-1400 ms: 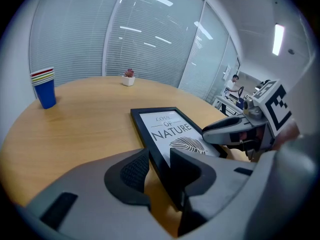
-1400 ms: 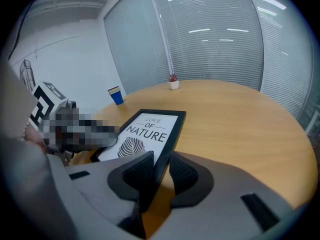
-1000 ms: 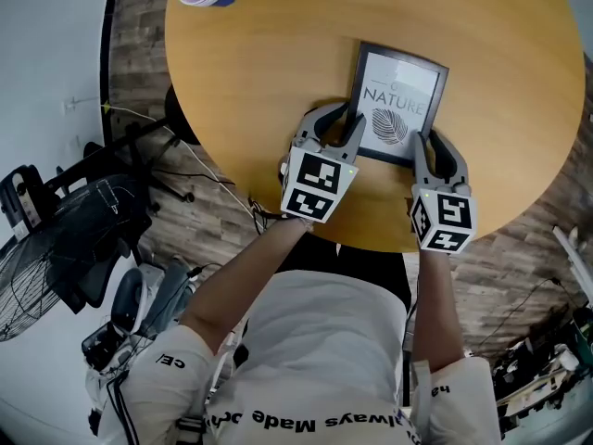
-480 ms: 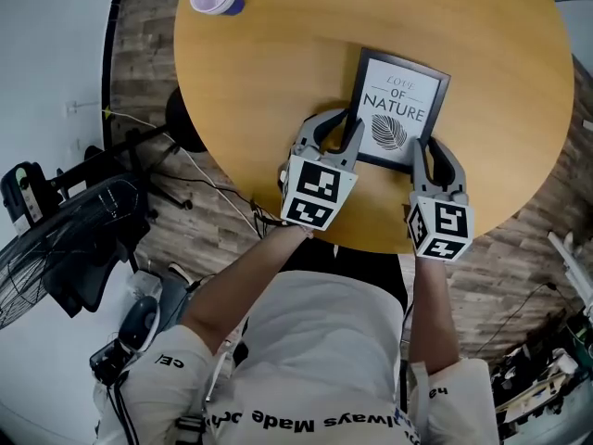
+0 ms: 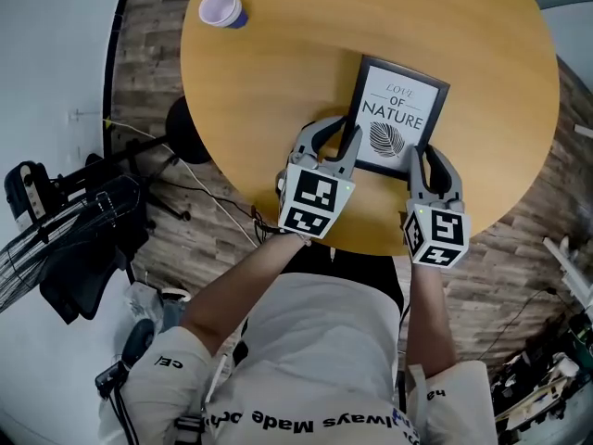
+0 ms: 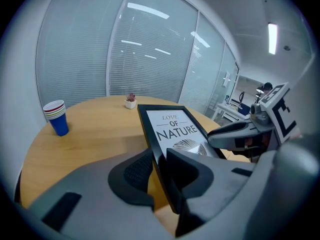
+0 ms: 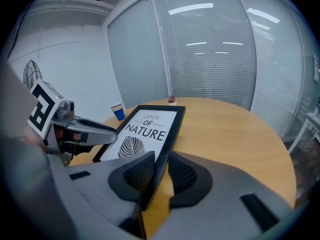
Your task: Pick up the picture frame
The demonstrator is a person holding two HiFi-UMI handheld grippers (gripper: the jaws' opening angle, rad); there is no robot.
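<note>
Picture frame (image 5: pixel 397 117); plant (image 6: pixel 130 101) beyond, gripper views only

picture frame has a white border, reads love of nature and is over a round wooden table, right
Not quite. The border of the picture frame is black, not white; only the print inside it is white. The head view shows this plainly, and both gripper views agree. The rest stands: it reads LOVE OF NATURE and is over the round wooden table.
</note>
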